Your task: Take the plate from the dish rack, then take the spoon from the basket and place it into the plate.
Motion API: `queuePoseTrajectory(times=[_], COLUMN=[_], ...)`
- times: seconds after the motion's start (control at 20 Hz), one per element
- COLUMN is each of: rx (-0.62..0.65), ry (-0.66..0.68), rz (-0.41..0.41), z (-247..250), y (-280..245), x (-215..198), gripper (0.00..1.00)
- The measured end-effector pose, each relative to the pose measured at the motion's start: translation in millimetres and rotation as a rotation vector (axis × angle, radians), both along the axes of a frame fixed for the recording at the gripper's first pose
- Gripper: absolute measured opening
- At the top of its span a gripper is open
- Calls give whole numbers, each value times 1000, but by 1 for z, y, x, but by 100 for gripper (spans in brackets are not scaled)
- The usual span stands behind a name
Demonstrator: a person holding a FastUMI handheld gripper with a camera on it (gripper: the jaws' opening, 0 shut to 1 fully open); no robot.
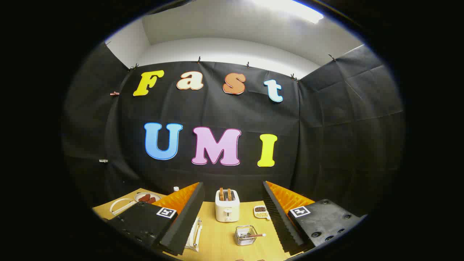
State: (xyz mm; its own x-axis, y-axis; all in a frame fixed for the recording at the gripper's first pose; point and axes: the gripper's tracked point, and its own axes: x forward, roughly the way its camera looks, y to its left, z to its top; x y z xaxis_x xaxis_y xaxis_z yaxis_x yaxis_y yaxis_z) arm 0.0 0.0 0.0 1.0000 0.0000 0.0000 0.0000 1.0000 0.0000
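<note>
Wooden tabletop spreads below my gripper — fingers wide, empty. Between them, the spoon in its basket; left, the white dish rack — plate first, so I swing there.

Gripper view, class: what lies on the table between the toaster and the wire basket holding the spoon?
Bare wooden table. In the gripper view, nothing sits between the toaster and the basket with the spoon; the open gripper frames both.
</note>
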Motion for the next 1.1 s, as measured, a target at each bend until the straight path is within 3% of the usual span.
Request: queuePoseTrajectory(times=[1.1], rx=[57], ry=[59], rz=[38], z=[-20], y=[26], x=[5], gripper=[97])
